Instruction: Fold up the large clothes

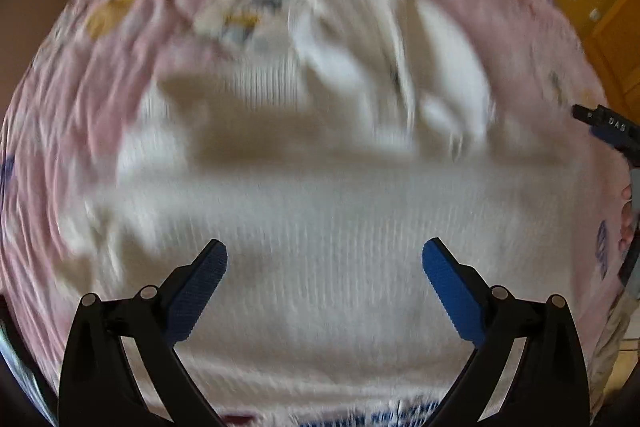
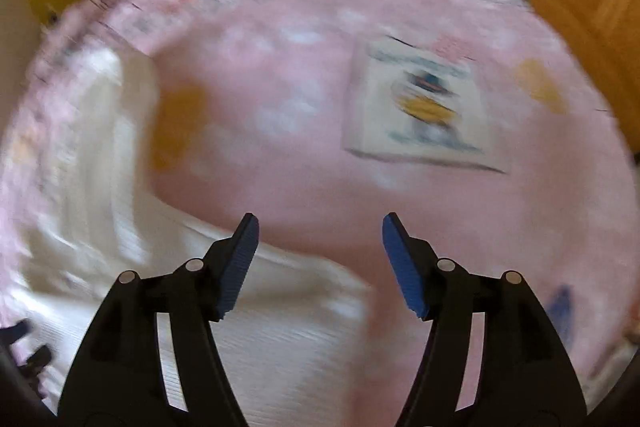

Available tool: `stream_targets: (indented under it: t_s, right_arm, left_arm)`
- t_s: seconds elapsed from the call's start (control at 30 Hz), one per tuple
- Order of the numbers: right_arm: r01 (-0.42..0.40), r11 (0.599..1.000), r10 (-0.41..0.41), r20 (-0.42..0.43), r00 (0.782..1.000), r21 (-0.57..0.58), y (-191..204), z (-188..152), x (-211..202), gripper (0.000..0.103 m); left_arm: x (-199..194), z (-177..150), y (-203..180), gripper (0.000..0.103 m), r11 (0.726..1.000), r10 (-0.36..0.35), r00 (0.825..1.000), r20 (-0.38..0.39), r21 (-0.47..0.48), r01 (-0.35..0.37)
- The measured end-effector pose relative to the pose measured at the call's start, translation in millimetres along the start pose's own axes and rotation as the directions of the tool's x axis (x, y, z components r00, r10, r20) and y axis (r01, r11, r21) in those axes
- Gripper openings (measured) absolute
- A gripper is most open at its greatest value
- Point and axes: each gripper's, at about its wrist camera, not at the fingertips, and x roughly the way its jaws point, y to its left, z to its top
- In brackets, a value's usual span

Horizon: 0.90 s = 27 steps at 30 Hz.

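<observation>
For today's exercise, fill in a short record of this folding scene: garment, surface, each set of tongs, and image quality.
garment: white ribbed knit, lying partly folded
surface: pink printed bedsheet
left tongs: open, empty, above the knit
right tongs: open, empty, over the knit's edge and the sheet
image quality: both views motion-blurred

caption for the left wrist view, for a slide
Left gripper, jaws open and empty, above a white knit garment on a pink bedsheet.
</observation>
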Motion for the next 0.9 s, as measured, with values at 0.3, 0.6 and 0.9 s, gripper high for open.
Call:
stream_targets:
  t_s: [0.3,0.6,0.9]
  right_arm:
    - [-0.342,0.939,0.343,-0.071,0.937,0.028,108,63,72,0.066]
    - [-0.259,0.964,0.246,-0.174,0.954,-0.055,158,71,151,0.066]
    - [-0.318,0.943,0.315,-0.047,0.948,-0.101,169,70,132,0.013]
  left_arm:
    - [101,168,57,0.095,0.927,-0.31,0.947,-0.085,-0.25,0.281]
    - [170,218,84,0.093,0.814,-0.447,0.893,-0.045,-0.436,0.385]
    - [167,237,60,0.01,0.842,-0.432,0.901,-0.031,-0.372,0.391]
